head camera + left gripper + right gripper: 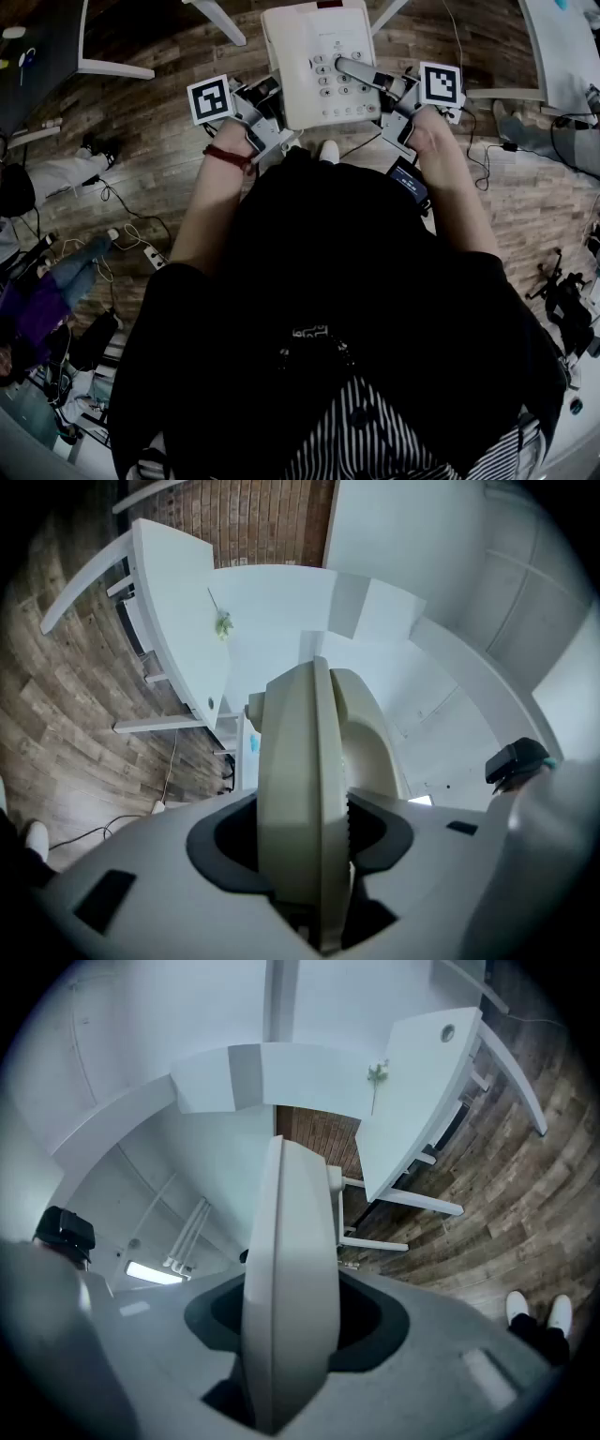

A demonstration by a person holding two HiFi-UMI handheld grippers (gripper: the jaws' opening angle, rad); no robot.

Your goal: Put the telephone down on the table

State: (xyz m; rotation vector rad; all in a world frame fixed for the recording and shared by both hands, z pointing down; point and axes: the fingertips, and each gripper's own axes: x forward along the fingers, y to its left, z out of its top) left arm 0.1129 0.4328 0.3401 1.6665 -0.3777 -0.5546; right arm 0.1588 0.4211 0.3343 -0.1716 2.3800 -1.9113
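Observation:
The cream telephone (pixel 319 56) hangs in the air above the wooden floor, keypad up, held from both sides. My left gripper (pixel 275 120) is shut on its left edge, marker cube facing up. My right gripper (pixel 372 89) is shut on its right edge, with one finger (pixel 356 71) lying over the keypad. In the left gripper view the telephone (pixel 298 789) stands edge-on between the jaws of my left gripper (pixel 314 860). In the right gripper view the telephone (pixel 291 1269) is likewise clamped edge-on in my right gripper (pixel 286 1340).
White tables stand ahead: a table (pixel 178 621) at the left and a table (pixel 422 1082) at the right. A white table frame (pixel 112 67) and a table (pixel 562 37) flank the telephone. Cables (pixel 127 202) trail on the floor. A seated person's legs (pixel 66 281) are at the far left.

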